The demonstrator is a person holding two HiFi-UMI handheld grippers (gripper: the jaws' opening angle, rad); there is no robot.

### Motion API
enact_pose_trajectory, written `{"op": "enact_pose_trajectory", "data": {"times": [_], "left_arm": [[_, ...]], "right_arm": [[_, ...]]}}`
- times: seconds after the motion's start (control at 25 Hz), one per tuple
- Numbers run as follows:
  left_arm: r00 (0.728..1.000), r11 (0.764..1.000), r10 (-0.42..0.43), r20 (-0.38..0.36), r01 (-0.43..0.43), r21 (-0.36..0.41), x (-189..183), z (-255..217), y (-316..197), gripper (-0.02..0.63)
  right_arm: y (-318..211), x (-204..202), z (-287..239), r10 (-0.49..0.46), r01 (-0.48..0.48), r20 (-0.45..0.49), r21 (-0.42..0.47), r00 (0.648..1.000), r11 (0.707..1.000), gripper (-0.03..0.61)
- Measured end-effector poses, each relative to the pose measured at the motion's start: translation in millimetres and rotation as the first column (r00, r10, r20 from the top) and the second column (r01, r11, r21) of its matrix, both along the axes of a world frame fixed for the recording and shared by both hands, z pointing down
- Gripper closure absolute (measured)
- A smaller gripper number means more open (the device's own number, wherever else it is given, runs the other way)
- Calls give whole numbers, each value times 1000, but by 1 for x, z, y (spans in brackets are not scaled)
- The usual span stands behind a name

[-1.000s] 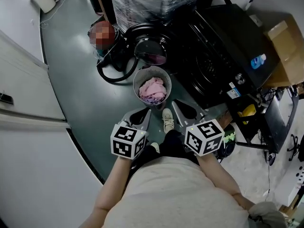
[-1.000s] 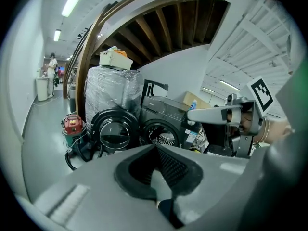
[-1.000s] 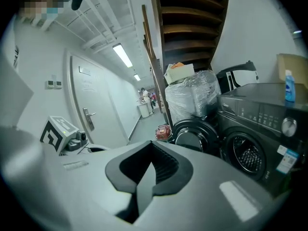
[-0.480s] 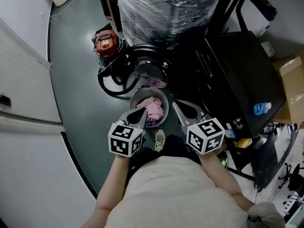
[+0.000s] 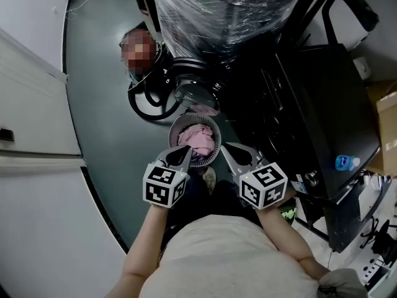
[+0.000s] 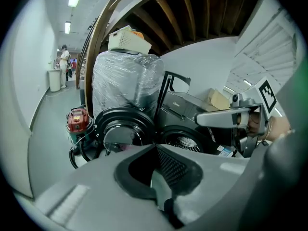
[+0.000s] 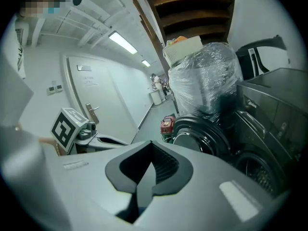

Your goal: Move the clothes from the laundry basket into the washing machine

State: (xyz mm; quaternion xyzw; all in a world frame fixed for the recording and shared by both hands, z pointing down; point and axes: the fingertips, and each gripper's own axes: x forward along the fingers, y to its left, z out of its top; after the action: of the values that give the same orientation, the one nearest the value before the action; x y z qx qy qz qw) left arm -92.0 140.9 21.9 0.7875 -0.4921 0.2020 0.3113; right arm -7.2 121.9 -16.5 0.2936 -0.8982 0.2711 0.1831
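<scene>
Left gripper (image 5: pixel 185 149) is clenched on nothing and hovers over the near rim of the laundry basket (image 5: pixel 173 131), with pink clothes (image 5: pixel 198 139) heaped inside. Right gripper (image 5: pixel 226 146) is likewise clenched and empty, just beside the basket's right rim. Judgement: I should part one claw before dipping, then come down on the middle of the heap and pinch deep so a whole garment lifts. Only the head view shows the basket; only the left gripper view shows the washing machine (image 6: pixel 187 109) with its drum (image 6: pixel 185 141) open beside the swung door (image 6: pixel 124 129).
</scene>
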Motion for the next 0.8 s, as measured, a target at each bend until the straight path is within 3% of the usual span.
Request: {"op": "enact_pose_trajectory", "data": {"times": [0.36, 0.56, 0.8], "left_arm": [[996, 988, 83, 36, -77, -130, -8, 45, 5, 612], [992, 976, 122, 20, -116, -182, -15, 85, 13, 612], [989, 958, 149, 1, -145, -247, -18, 152, 15, 612]], "right_arm": [[-7, 6, 37, 28, -30, -103, -12, 994, 999, 555], [5, 10, 84, 47, -61, -145, -96, 988, 993, 555], [7, 2, 152, 96, -117, -96, -246, 991, 962, 555]]}}
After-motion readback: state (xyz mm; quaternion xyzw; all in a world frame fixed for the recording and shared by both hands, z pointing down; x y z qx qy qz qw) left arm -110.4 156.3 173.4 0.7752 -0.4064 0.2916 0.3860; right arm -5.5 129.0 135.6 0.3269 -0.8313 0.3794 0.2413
